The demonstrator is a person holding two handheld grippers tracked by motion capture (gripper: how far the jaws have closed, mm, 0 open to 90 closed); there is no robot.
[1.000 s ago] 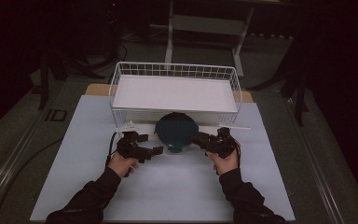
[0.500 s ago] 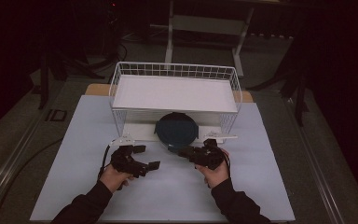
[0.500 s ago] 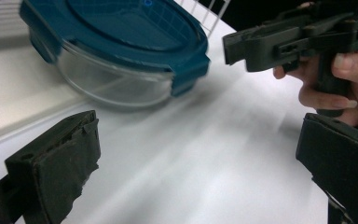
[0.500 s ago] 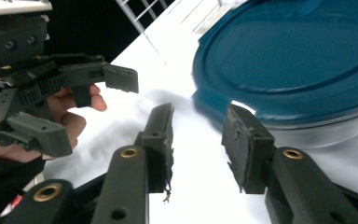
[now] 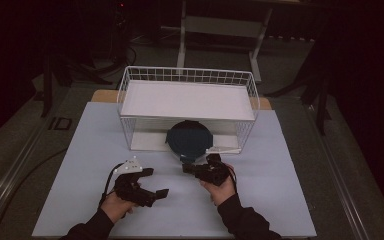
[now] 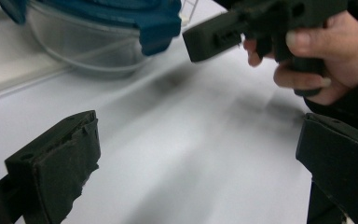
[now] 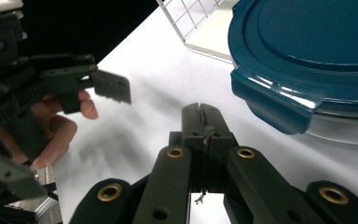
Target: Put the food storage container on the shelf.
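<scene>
High view: a pale blue-white table (image 5: 280,200) was seen from above, with a white wire basket (image 5: 130,107) standing on its far half, at twelve o'clock from the two hands. A flat white board (image 5: 187,99) was laid across the top of the basket. A round clear container with a dark blue lid (image 5: 189,139) was set at the basket's open near side, partly under the board, with a white strip (image 5: 224,150) lying just beside it at four o'clock.

The left gripper (image 5: 156,182) was held near the table's front edge, at seven o'clock from the container and well apart from it; its jaws were spread wide with nothing between them. The right gripper (image 5: 186,169) was held at six o'clock from the container, just short of its near rim; its jaws had just been closing and were brought fully together, with nothing between them.

Left gripper view: the two black jaws (image 6: 196,154) were shown far apart over bare table, the container (image 6: 93,28) lying at eleven o'clock and the right hand (image 6: 326,56) at two o'clock.

Right gripper view: the two black pads (image 7: 204,122) were pressed flat against each other, and the lid's corner tab (image 7: 275,105) was seen at two o'clock, near but not touched.
</scene>
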